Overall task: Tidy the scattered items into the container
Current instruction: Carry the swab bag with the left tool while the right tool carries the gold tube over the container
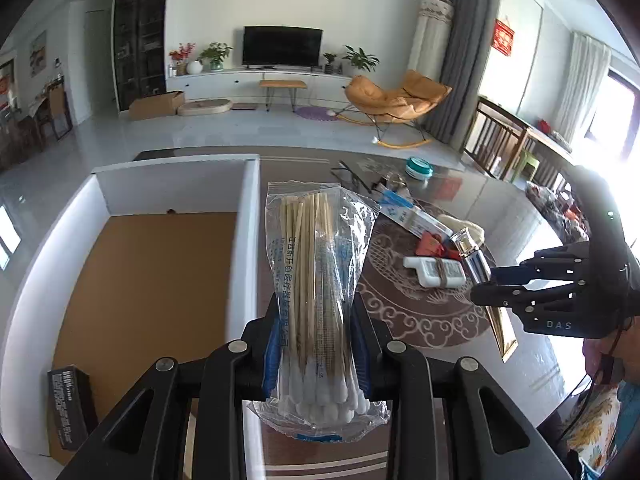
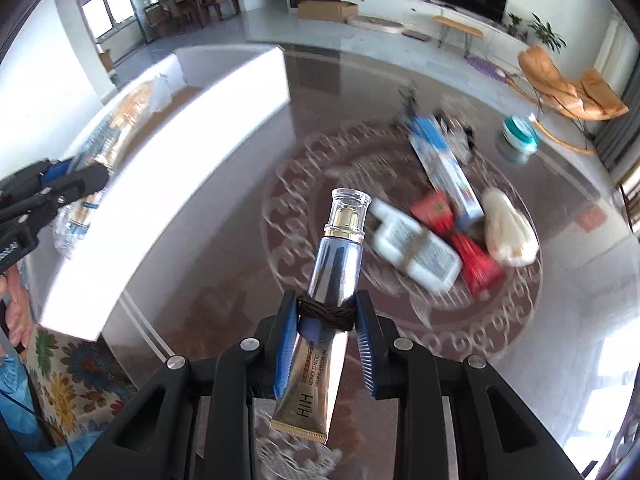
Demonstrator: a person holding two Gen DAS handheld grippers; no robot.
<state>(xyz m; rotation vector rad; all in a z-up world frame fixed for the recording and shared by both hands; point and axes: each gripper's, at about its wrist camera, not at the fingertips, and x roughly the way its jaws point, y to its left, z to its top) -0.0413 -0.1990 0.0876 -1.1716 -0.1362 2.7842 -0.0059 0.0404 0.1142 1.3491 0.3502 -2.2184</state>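
Note:
My left gripper (image 1: 316,312) is shut on a clear bag of cotton swabs (image 1: 316,280), held upright just right of the white box (image 1: 248,216) with a brown cardboard floor. My right gripper (image 2: 326,312) is shut on a blue and gold cream tube (image 2: 328,292) with a clear cap and a dark hair tie around it, held above the brown patterned table. The right gripper (image 1: 486,284) with the tube (image 1: 476,256) also shows at the right of the left wrist view. The left gripper (image 2: 94,178) with the swab bag (image 2: 116,136) hangs over the white box's wall (image 2: 160,168).
On the table lie a white bottle (image 2: 416,250), red packets (image 2: 476,260), a blue and white carton (image 2: 444,164), a cream pad (image 2: 508,228), a teal tin (image 2: 518,136) and dark glasses (image 1: 356,176). A black carton (image 1: 70,404) lies in the box's near corner. A person's floral sleeve (image 2: 68,364) is at lower left.

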